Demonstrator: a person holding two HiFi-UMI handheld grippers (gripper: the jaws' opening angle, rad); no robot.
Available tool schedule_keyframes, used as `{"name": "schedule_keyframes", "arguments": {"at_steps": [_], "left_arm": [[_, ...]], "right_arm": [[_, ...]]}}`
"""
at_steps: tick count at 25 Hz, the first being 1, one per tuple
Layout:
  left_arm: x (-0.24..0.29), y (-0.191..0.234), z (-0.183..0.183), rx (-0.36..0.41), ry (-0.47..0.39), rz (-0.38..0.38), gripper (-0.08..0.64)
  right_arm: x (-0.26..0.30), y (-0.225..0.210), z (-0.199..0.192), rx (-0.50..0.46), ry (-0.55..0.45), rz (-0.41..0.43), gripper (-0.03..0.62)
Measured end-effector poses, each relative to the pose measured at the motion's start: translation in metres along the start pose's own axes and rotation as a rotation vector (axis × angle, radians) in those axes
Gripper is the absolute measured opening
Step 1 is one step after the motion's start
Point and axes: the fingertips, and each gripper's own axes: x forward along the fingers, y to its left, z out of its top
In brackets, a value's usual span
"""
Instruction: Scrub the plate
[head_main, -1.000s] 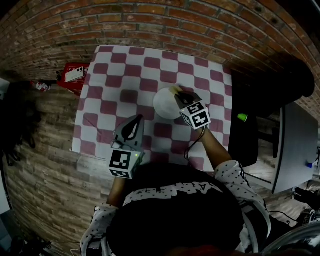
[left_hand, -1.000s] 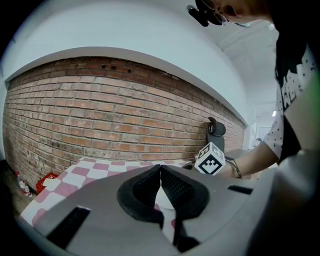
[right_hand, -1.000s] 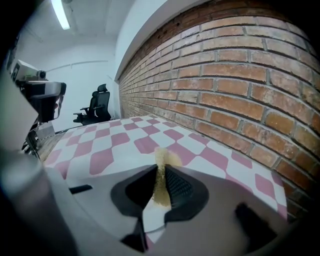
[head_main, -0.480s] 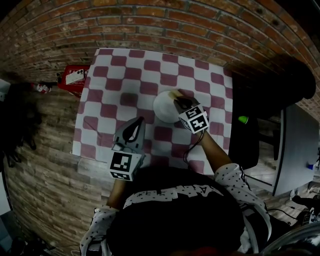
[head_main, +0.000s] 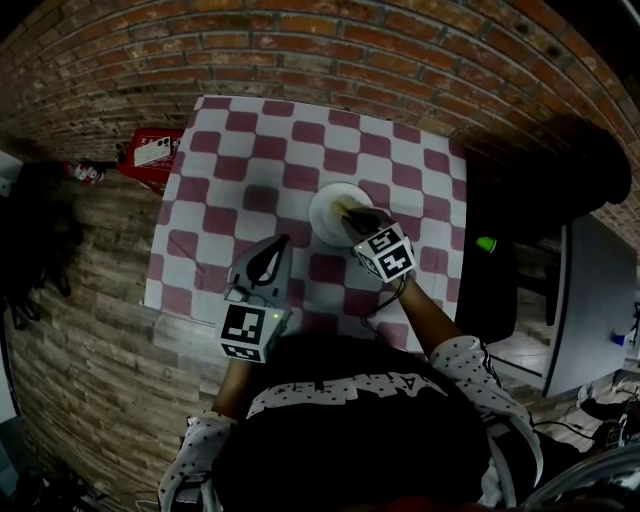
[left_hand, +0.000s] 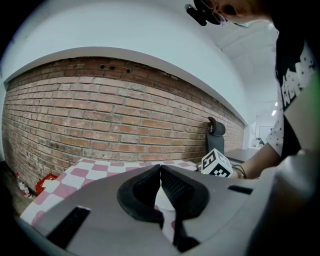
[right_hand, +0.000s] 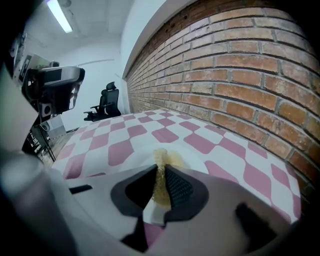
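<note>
In the head view, the white plate (head_main: 322, 203) is lying on the checkered cloth (head_main: 230, 170) of the bench, a little right of the middle. The right gripper (head_main: 352, 213) is reaching over the plate and pressing a yellow sponge (head_main: 345, 207) on its surface. The left gripper (head_main: 278, 240) is hovering near the front of the bench, apart from the plate.

In the left gripper view, the left gripper (left_hand: 160, 168) is showing its jaws clenched, tips meeting, with nothing between them. The marker cube (left_hand: 217, 164) of the other gripper is appearing to the right.

In the right gripper view, the right gripper (right_hand: 160, 172) is grasping the sponge (right_hand: 161, 159) firmly between its jaws, and the sponge edge is touching the plate (right_hand: 191, 156).

The scrubbing seems to be under way. To do it well, I think the sponge should be moving in small circles over the whole surface with steady downward pressure. The plate is not being held, so too strong a sideways push could slide it on the cloth.
</note>
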Motion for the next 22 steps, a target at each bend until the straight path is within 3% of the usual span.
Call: {"name": "schedule_keyframes", "arguments": {"at_steps": [22], "left_arm": [[-0.011,0.0,0.003,0.006,-0.023,0.005,0.012]], "right_arm": [[-0.011,0.056,0.0,-0.001,-0.017,0.093,0.054]]}}
